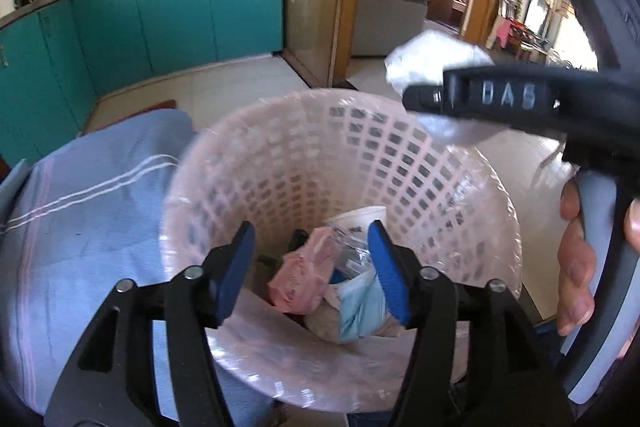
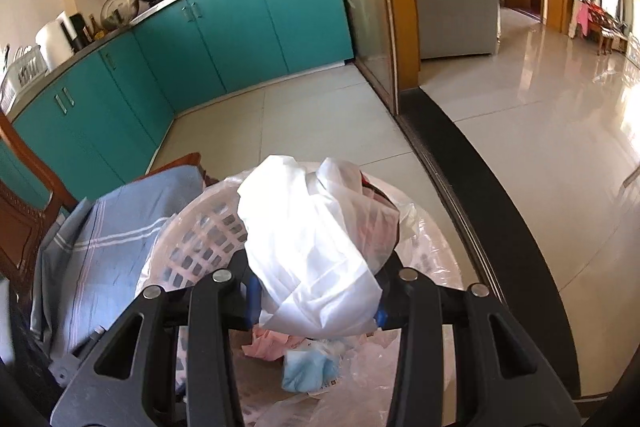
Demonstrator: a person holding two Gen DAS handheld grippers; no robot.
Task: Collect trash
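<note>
Hovering our left gripper point(image 1: 312, 267), jaws apart and empty, over the pink basket point(image 1: 400, 131) of trash; our right gripper point(image 2: 316, 307) clamped on one white plastic bag point(image 2: 308, 251); blue cloth point(image 1: 92, 195) beside, teal cabinets point(image 2: 240, 27) behind.

Left tongs point(image 1: 312, 267) spread, empty; right tongs point(image 2: 316, 307) clamped; both angled down.

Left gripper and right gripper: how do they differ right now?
The left gripper stands open with nothing between its fingers, while the right gripper is shut on a crumpled white plastic bag. The left gripper points down into the pink basket, over the trash already inside; the right gripper holds its load above the basket's rim, not yet dropped. Both are black with blue pads and hover at the same basket.
</note>
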